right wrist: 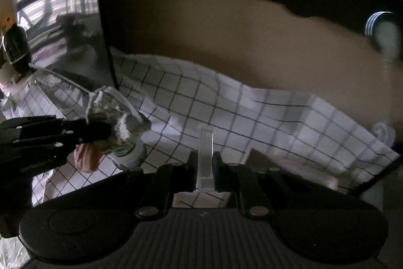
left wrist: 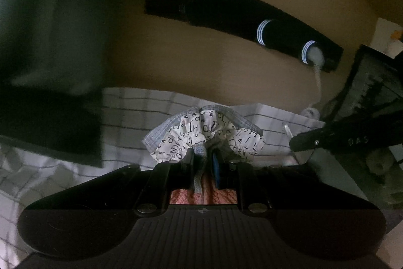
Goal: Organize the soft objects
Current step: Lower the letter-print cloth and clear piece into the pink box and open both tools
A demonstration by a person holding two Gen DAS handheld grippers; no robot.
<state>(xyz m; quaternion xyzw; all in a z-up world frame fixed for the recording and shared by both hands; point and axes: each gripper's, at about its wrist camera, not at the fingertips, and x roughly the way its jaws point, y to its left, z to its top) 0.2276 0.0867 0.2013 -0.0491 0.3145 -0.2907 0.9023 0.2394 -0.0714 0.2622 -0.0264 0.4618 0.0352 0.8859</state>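
The left claw [left wrist: 210, 163] is clamped on a letter-printed cloth [left wrist: 201, 132], the right claw [right wrist: 204, 168] on a clear plastic strip [right wrist: 205, 155].

This looks like a home, most likely a bedroom. A white bedsheet with a dark grid pattern [right wrist: 226, 105] lies rumpled across a soft surface below a plain tan wall [right wrist: 201, 29], where a long black bar with white-ringed knobs [left wrist: 241, 17] hangs. Small clothing, such as a letter-printed fabric piece [left wrist: 201, 132], adds to the domestic feel.
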